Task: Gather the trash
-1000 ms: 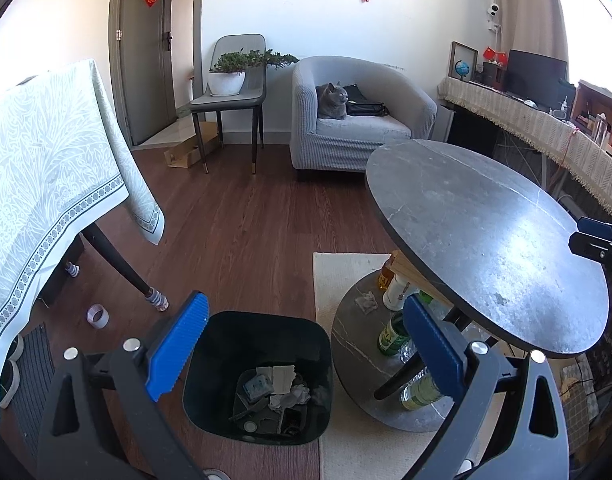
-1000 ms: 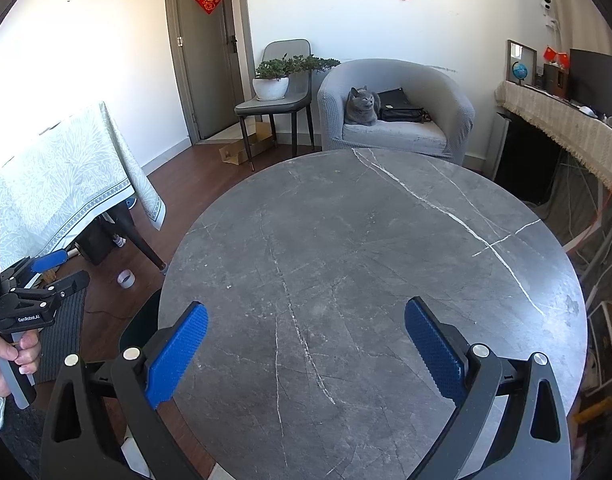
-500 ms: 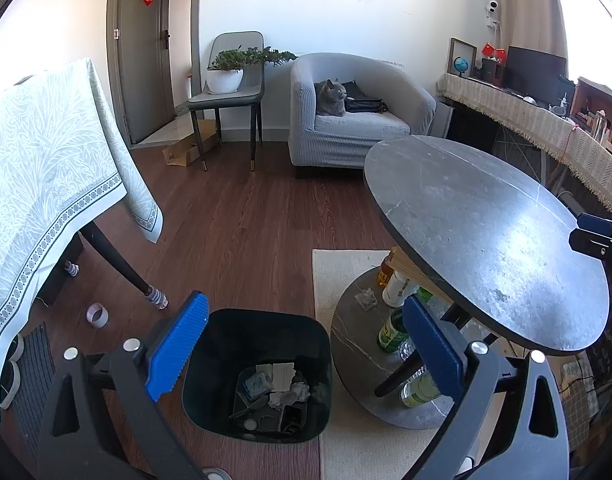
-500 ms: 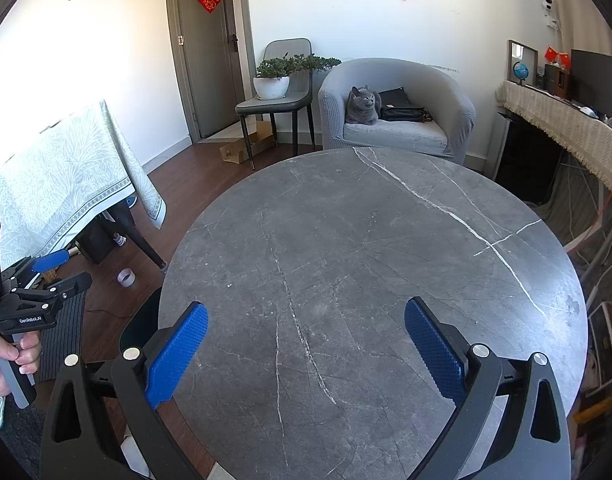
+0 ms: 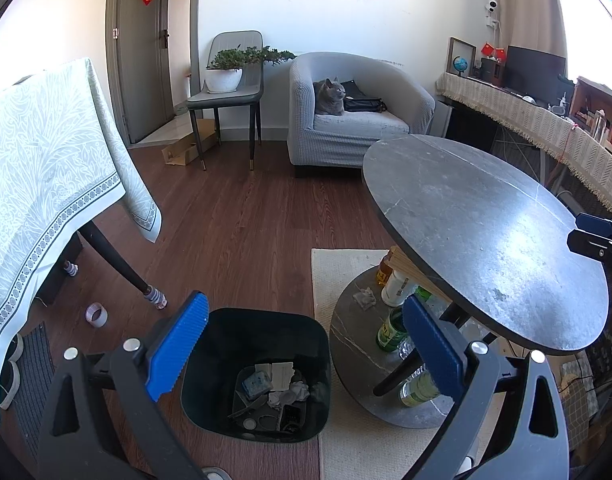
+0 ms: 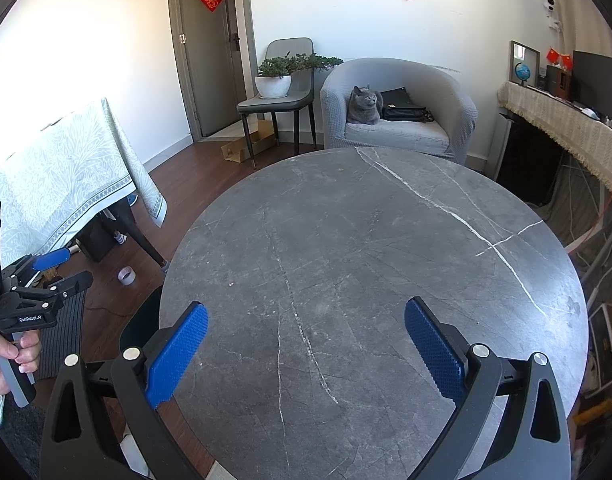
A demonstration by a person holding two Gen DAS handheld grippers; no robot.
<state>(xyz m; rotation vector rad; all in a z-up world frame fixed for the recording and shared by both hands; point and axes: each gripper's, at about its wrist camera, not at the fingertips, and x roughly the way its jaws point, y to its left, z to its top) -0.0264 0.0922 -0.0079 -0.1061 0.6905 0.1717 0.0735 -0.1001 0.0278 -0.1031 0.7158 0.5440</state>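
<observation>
I am holding my left gripper (image 5: 303, 344) over the floor with its jaws standing wide apart and nothing between them, and the bin (image 5: 225, 324) is sitting right below that gap. The bin is standing upright on the wood floor, mouth facing up, just beside the rug (image 5: 326, 280). Trash (image 5: 279, 390) is lying in its bottom: crumpled paper, flat white cards, a small blue packet and some dark bits, in a loose heap with no shared direction I can make out. My right gripper (image 6: 306, 338) is hovering above the table (image 6: 366, 240), jaws likewise spread wide and gripping nothing. The round grey top is lying bare under it. On the shelf (image 5: 346, 340) under the table, bottles (image 5: 392, 284) are standing upright, necks pointing up, and one bottle near the front appears to be lying on its side, though the table leg is covering part of it. A crumpled scrap (image 5: 365, 297) is resting on that shelf, near the bottles. A tape roll (image 5: 96, 315) is lying on the floor to the left of the bin, well apart from it. A cat (image 5: 330, 97) is sitting in the armchair (image 5: 358, 128).
</observation>
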